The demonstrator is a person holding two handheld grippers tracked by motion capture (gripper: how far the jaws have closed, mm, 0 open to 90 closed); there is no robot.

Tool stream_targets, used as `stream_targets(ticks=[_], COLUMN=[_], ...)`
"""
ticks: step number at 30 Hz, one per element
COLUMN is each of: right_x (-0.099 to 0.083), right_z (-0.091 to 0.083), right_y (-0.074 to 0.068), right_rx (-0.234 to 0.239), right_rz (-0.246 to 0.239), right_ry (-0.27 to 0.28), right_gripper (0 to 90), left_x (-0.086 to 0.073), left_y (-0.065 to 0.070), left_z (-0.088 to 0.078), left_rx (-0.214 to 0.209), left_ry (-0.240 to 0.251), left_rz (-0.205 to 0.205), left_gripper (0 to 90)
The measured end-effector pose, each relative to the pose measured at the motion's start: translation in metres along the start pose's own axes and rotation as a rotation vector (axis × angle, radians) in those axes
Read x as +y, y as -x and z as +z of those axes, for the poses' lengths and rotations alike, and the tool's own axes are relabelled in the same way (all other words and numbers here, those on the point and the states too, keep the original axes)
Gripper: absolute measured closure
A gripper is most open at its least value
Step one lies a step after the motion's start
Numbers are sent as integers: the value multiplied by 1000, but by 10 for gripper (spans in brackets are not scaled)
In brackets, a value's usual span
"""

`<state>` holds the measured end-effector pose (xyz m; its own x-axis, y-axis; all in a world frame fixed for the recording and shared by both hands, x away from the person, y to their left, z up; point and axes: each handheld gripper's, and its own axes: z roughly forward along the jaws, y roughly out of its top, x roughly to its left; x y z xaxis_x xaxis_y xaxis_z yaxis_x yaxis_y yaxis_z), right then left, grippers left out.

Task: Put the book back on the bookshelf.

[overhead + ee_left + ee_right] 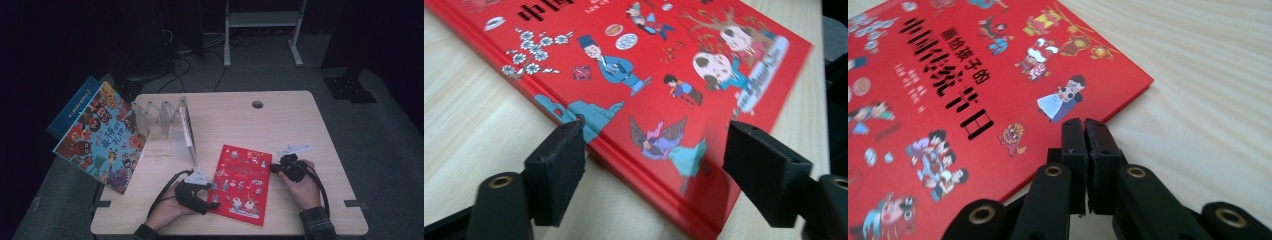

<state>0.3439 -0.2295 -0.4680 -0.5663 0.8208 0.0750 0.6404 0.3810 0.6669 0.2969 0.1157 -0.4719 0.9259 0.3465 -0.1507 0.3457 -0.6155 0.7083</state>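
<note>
A red picture book point(242, 184) with little cartoon people on its cover lies flat and shut near the table's point(280, 120) front edge.

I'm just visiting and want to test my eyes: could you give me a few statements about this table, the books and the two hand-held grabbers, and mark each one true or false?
1. The red book lies flat on the table. True.
2. The left gripper is clamped shut with nothing between its jaws. False: its jaws stand apart, straddling the red book's near edge.
3. The right gripper has its jaws together. True: they meet at the book's edge, holding nothing.
4. The colourful book lies on top of the red book. False: it leans tilted at the table's left edge, apart from it.
5. A clear folding rack stands on the table behind the red book. True.
</note>
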Motion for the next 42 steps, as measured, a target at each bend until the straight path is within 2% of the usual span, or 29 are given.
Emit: stream_targets(ticks=[3,6,9,12,14,18,19,22,26,29,33,36,42], right_x=[5,8,13,15,14,14,15,21,28,32,34,35,42], right_z=[5,9,12,14,12,5,4,5,8,12,16,17,22], right_y=[4,7,11,14,18,20,20,17,15,15,16,17,15], right_rx=[-13,-26,-27,-18,-6,37,60,89,111,113,113,118,114], right_rz=[0,6,5,22,44,86,96,99,109,117,122,125,101], right_ry=[6,-16,-19,-14,-4,21,15,-12,-47,-76,-105,-105,-116], right_gripper=[869,868,859,804,730,654,635,624,622,618,596,595,585], left_x=[1,3,5,6,6,7,7,7,7,7,9,9,8], left_y=[4,10,15,14,13,6,5,0,-2,-2,2,3,2], left_z=[2,6,9,7,4,-6,-8,-9,-4,3,8,9,9], left_rx=[-28,-64,-62,-42,-16,51,68,119,144,144,124,118,103], left_ry=[-2,-1,-9,-2,7,26,23,2,-26,-52,-43,-39,-28], left_rz=[17,32,66,80,86,88,86,81,78,90,97,93,87], left_gripper=[280,306,339,428,498,642,684,756,819,820,820,820,774])
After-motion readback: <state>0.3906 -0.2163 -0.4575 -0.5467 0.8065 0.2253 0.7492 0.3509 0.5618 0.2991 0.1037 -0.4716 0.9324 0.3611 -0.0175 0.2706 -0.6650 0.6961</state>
